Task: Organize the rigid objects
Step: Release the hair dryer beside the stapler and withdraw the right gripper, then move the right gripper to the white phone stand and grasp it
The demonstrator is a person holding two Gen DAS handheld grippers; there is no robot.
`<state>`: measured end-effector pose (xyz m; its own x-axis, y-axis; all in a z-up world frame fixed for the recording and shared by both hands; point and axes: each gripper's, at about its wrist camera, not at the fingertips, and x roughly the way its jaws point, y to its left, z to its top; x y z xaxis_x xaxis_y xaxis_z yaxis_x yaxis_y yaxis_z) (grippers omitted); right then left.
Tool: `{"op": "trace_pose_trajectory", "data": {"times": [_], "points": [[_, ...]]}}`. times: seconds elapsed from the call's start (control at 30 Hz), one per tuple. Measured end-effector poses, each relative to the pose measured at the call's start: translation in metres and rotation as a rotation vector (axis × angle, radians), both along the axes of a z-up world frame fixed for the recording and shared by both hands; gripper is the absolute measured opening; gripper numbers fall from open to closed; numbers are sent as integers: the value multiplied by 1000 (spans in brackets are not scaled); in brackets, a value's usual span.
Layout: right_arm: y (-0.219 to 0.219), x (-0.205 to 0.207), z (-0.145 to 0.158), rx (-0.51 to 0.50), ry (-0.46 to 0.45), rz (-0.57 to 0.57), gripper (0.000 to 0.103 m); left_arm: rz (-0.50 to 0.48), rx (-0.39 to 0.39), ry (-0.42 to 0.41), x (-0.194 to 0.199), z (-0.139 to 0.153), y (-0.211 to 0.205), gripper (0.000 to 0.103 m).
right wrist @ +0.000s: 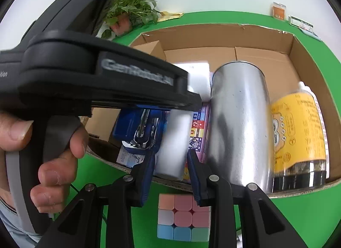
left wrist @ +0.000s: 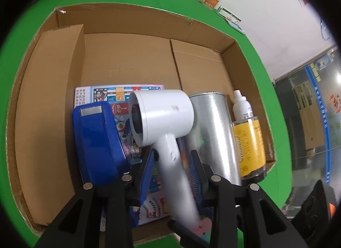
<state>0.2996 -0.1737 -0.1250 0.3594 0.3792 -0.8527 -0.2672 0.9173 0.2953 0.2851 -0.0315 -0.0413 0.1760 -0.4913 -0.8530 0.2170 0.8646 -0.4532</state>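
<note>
White hair dryer [left wrist: 164, 117] stands inside the cardboard box [left wrist: 51, 102], its handle between our left gripper [left wrist: 173, 158] jaws, which look parted around it; contact is unclear. Our right gripper [right wrist: 170, 160] is spread wide with nothing held, and a cube puzzle [right wrist: 183, 216] lies at six o'clock beneath it.

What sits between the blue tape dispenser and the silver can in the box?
The white hair dryer, its handle between the left tool's fingers, over a printed sheet; left wrist view.
</note>
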Motion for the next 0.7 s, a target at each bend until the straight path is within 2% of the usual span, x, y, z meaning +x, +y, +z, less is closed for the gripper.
{"op": "trace_pose_trajectory", "data": {"times": [0.07, 0.13, 0.2, 0.23, 0.27, 0.3, 0.33, 0.37, 0.4, 0.43, 0.47, 0.5, 0.57, 0.7], "points": [[-3, -5, 3, -8, -16, -6, 31, 4, -15, -23, -4, 6, 4, 33], [-4, -13, 10, -8, -37, -1, 31, 7, 7, -56, -10, 15, 7, 33], [-10, -30, 19, -24, -72, 2, 36, 23, 31, -138, -23, 31, 12, 33], [-13, -42, 28, -61, -135, -7, 57, 42, 56, -219, -37, 45, 17, 33], [-16, -54, 37, -98, -213, -26, 86, 57, 79, -287, -49, 56, 20, 33], [-19, -64, 44, -122, -275, -50, 102, 73, 106, -358, -62, 67, 22, 38], [-26, -76, 50, -152, -357, -98, 103, 113, 161, -494, -87, 85, 27, 44], [-33, -88, 53, -170, -426, -137, 103, 158, 217, -618, -110, 98, 30, 70], [-36, -94, 55, -177, -443, -137, 103, 192, 255, -705, -127, 106, 32, 100], [-39, -98, 54, -178, -447, -126, 102, 253, 308, -866, -159, 117, 35, 102], [-44, -105, 55, -178, -464, -117, 103, 281, 330, -964, -181, 122, 36, 102], [-46, -111, 55, -181, -481, -116, 103, 291, 369, -1021, -201, 124, 35, 102], [-52, -128, 59, -171, -521, -102, 103, 282, 420, -996, -219, 121, 31, 102], [-70, -152, 58, -94, -501, -61, 103, 308, 393, -890, -250, 96, 36, 102]]}}
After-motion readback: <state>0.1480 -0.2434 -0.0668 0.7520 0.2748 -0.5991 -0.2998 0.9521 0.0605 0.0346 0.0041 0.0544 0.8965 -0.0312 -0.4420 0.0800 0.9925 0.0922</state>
